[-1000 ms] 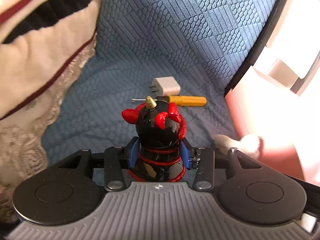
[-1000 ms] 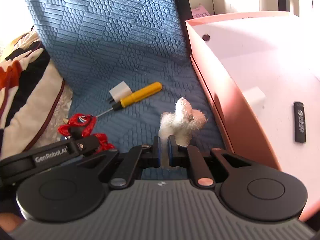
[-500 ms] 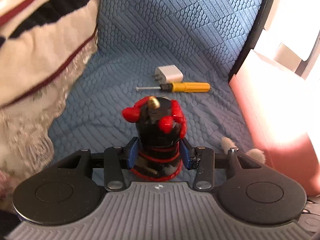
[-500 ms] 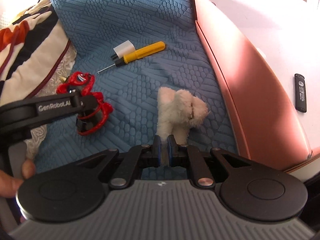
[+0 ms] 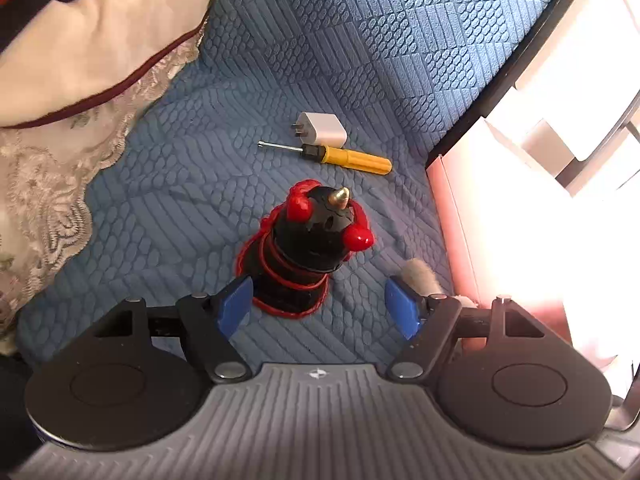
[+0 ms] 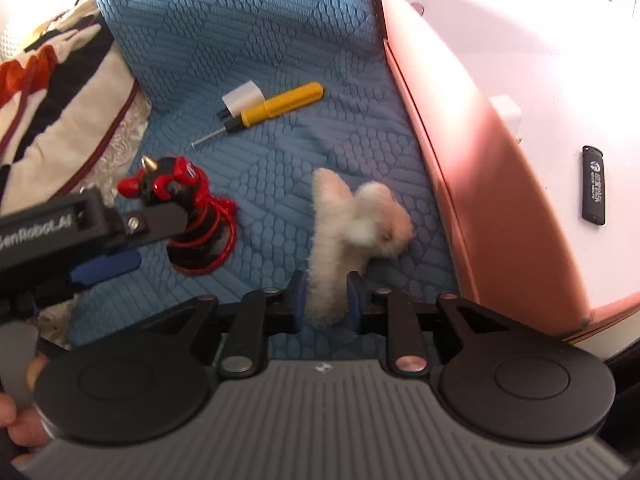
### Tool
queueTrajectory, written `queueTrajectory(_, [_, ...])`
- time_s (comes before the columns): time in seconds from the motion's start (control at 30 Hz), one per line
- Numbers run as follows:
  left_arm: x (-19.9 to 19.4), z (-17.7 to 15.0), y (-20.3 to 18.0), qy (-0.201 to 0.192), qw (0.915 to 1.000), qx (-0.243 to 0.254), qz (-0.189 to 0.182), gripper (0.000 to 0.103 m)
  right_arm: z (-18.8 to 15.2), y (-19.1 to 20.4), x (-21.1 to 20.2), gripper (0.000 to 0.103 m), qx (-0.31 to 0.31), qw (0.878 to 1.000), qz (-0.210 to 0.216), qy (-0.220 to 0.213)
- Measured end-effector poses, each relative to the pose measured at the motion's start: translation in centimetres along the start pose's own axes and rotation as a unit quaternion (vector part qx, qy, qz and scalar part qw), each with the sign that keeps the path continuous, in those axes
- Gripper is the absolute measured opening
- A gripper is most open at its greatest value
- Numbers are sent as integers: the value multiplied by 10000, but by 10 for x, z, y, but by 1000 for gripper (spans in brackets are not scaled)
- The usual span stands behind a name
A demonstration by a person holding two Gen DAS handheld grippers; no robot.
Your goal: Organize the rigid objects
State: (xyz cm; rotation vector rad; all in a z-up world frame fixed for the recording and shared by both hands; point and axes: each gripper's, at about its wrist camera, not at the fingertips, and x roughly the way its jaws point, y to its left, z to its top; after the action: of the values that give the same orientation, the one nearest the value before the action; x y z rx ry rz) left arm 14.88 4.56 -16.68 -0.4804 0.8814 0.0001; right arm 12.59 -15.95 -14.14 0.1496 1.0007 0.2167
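A black figurine with red horns and red cord [image 5: 308,248] stands tilted on the blue quilted cover [image 5: 360,60]. My left gripper [image 5: 318,306] is opening; the figurine's base sits between the blue pads, close to the left one and well clear of the right one. In the right wrist view the figurine [image 6: 188,216] shows behind one left finger [image 6: 160,222]. A fluffy white toy [image 6: 348,232], blurred, lies on the cover with one end between the pads of my right gripper [image 6: 326,300], whose jaws are opening.
A yellow screwdriver [image 5: 348,157] and a white plug adapter [image 5: 322,128] lie further back on the cover. A pink box [image 6: 460,128] at the right holds a black stick [image 6: 593,186] and a small white block [image 6: 506,110]. A lace-edged cushion [image 5: 80,60] fills the left.
Left jaws have spread and let go of the figurine, which now rests on the cover. Right jaws have widened around the fluffy toy, which has dropped lower and tipped.
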Motion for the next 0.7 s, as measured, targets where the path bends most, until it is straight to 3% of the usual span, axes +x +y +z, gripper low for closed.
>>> queueTrajectory(0.1, [0, -1, -4, -42, 9998, 152, 100, 77, 1, 2, -4, 49, -132, 9998, -71, -126])
queueTrajectory(0.2, [2, 0, -4, -9, 9998, 161, 92, 77, 3, 6, -6, 55, -323, 9991, -161, -244])
queueTrajectory(0.7, [7, 6, 3, 18, 10000, 12, 29, 77, 11, 22, 13, 55, -1010, 9895, -886, -538])
